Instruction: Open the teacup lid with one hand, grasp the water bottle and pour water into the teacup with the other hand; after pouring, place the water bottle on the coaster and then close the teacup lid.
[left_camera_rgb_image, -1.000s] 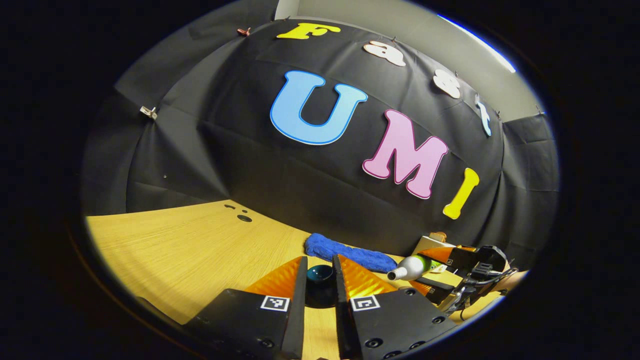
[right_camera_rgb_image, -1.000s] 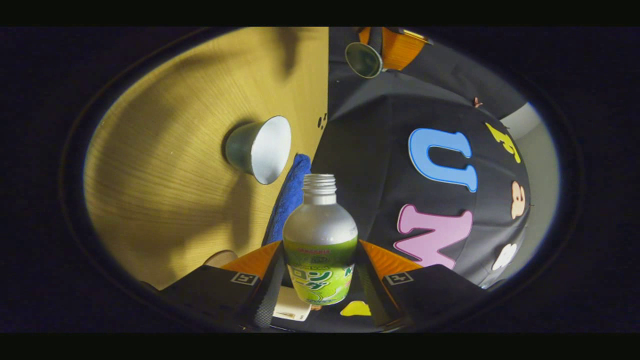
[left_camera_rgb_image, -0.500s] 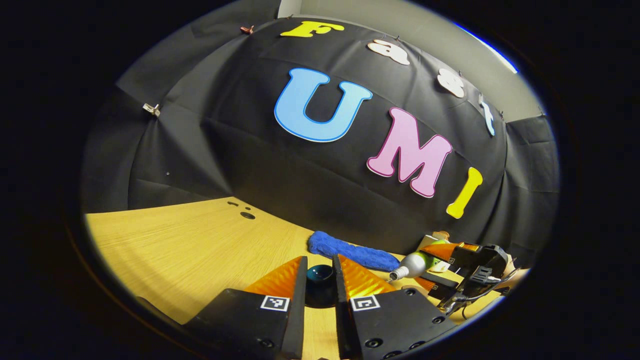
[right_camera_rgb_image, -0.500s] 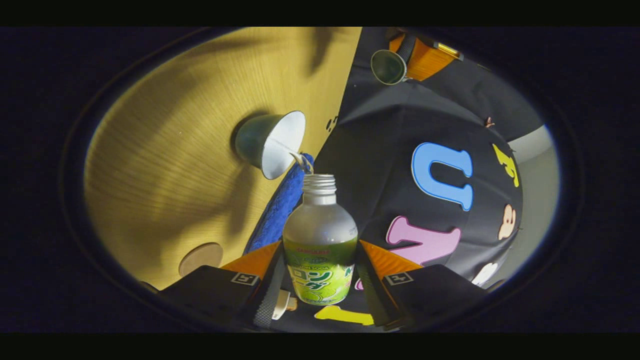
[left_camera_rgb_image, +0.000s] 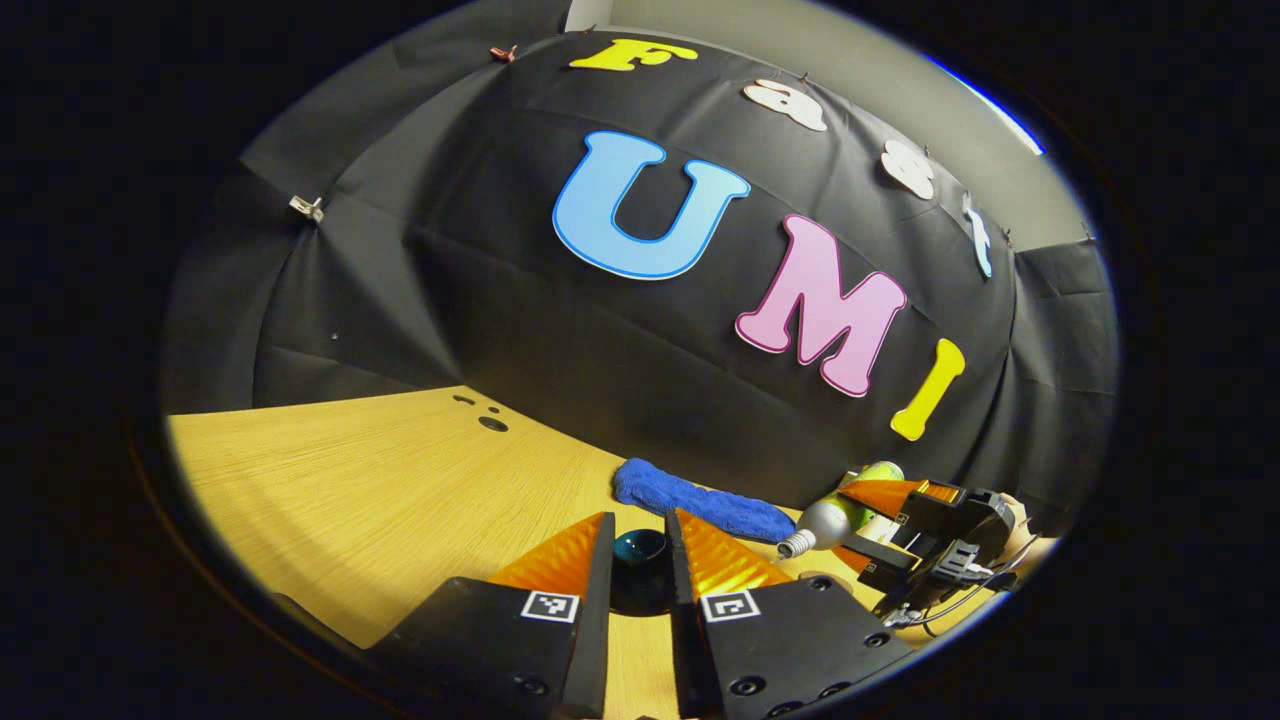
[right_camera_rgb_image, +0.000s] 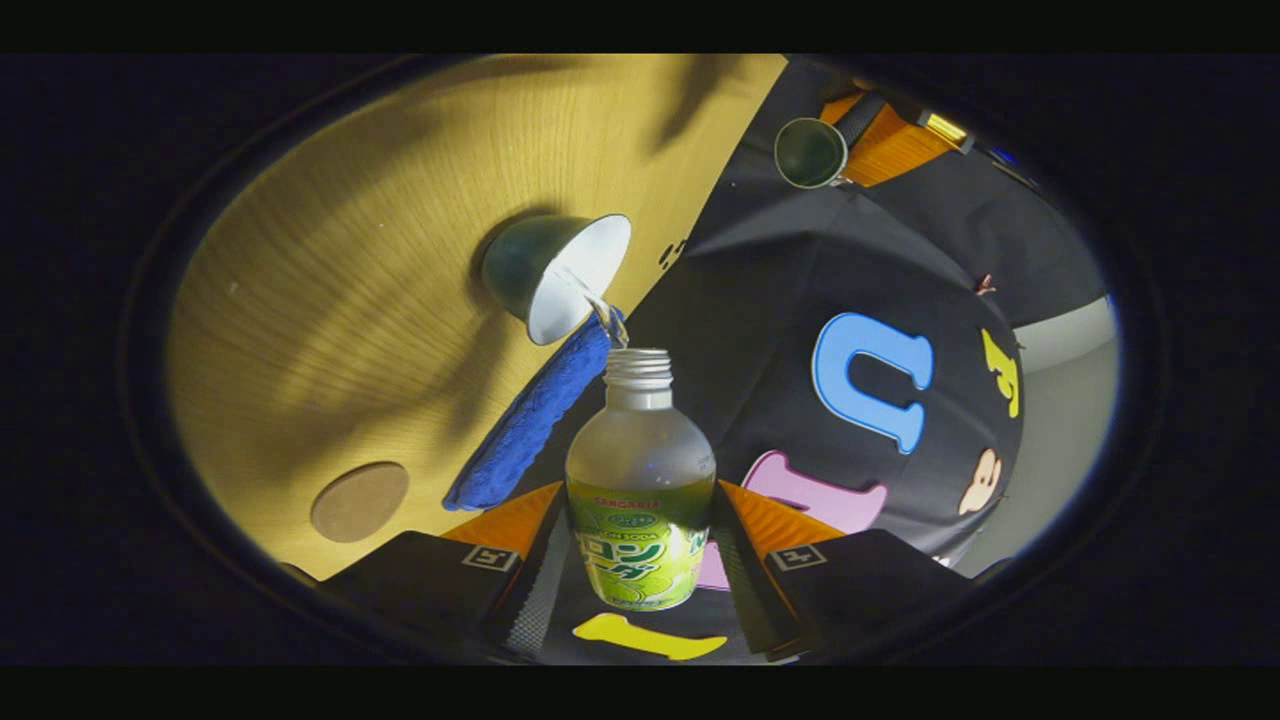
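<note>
The teacup stands on the wooden table, lid off, its white inside showing. A thin stream of water runs into it from the mouth of the water bottle, which is tipped toward the cup. The right gripper has its jaws pressed on both sides of the bottle's green label. Just beside the teacup lies a blue cloth; the round coaster sits farther off on the table, past the cloth. The left gripper, away from the cup, has its jaws closed on the dark teacup lid, holding it lifted.
</note>
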